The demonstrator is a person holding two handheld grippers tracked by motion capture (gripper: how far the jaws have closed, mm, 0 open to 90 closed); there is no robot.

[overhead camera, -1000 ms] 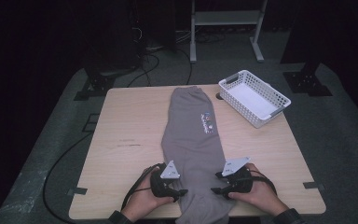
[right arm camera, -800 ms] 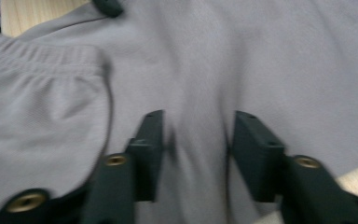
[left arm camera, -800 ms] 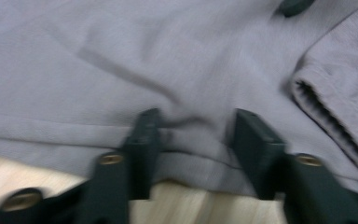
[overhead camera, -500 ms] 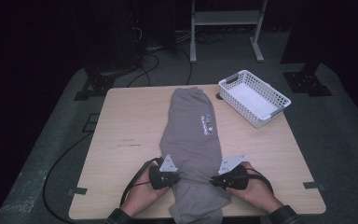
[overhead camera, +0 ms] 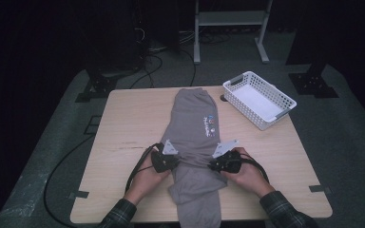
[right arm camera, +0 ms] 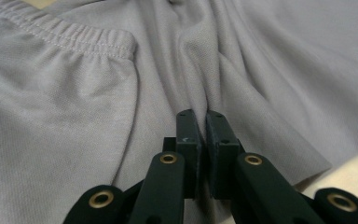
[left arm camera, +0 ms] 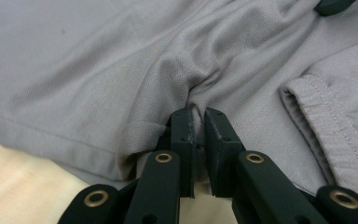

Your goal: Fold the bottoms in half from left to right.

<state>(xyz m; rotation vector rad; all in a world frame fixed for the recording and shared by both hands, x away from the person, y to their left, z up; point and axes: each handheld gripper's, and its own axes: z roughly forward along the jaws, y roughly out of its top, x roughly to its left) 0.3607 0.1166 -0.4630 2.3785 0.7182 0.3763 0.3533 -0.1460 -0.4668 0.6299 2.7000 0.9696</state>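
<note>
A pair of grey sweatpants (overhead camera: 193,137) lies lengthwise down the middle of a pale wooden table (overhead camera: 128,123), its far end reaching almost to the table's back edge and its near end hanging just over the front edge toward the person. A small printed logo (overhead camera: 209,124) shows on the cloth on the side toward the basket.

The left gripper (overhead camera: 167,163) sits at the sweatpants' left edge and the right gripper (overhead camera: 217,166) at their right edge, both on the near half of the garment. Each pair of jaws has just been closing and now stands pressed nearly together on a pinched ridge of grey fabric: the left gripper view shows a fold of cloth (left arm camera: 196,100) squeezed up between the pads, and the right gripper view shows the same kind of tight pleat (right arm camera: 200,88) running into its closed jaws. Between the two grips the cloth is bunched and creased, and an elastic hem (right arm camera: 79,35) lies folded over just beyond the right gripper.

A white slatted basket (overhead camera: 259,99) stands to the right of the sweatpants near the table's far right corner, well apart from the cloth. To the left of the sweatpants the tabletop is bare wood out to its edge; to the right, bare wood runs between the garment and the right edge, nearer than the basket. Black cables (overhead camera: 140,164) loop from the left gripper across the wood toward the table's front left.
</note>
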